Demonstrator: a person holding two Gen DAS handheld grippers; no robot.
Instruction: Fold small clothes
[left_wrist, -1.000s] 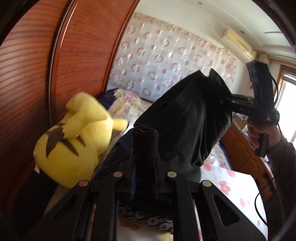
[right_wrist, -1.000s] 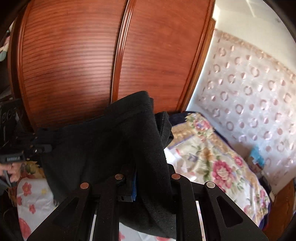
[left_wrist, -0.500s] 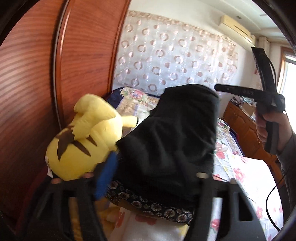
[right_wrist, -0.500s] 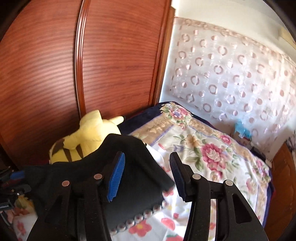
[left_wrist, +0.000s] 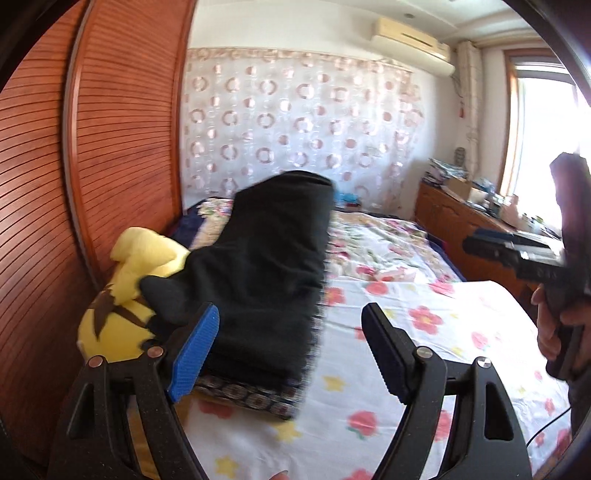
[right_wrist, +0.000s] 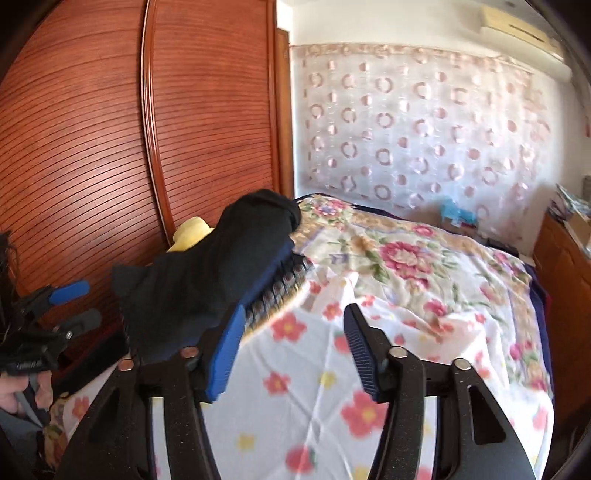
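Left view only: yellow plush (left_wrist: 122, 295) whole, beside black garment (left_wrist: 266, 280).
Tongs: left gripper (left_wrist: 290, 349), right gripper (right_wrist: 291, 350) both released.
Surface: floral bed (right_wrist: 406, 280), wooden wardrobe (right_wrist: 110, 129).

Bed (left_wrist: 424, 332) running from the near edge back to the circle-patterned curtain; a white sheet with pink and yellow flowers (right_wrist: 317, 384) covering its near part; a larger floral quilt (right_wrist: 406, 258) lying across the far part, its dark blue border showing at the edges. Near the wooden wardrobe side, a stack of folded clothes (left_wrist: 266, 280) sitting on the sheet, black garment on top, a dark patterned piece (left_wrist: 251, 398) showing underneath; a yellow plush toy (left_wrist: 122, 295) lying just beside the stack, touching it.
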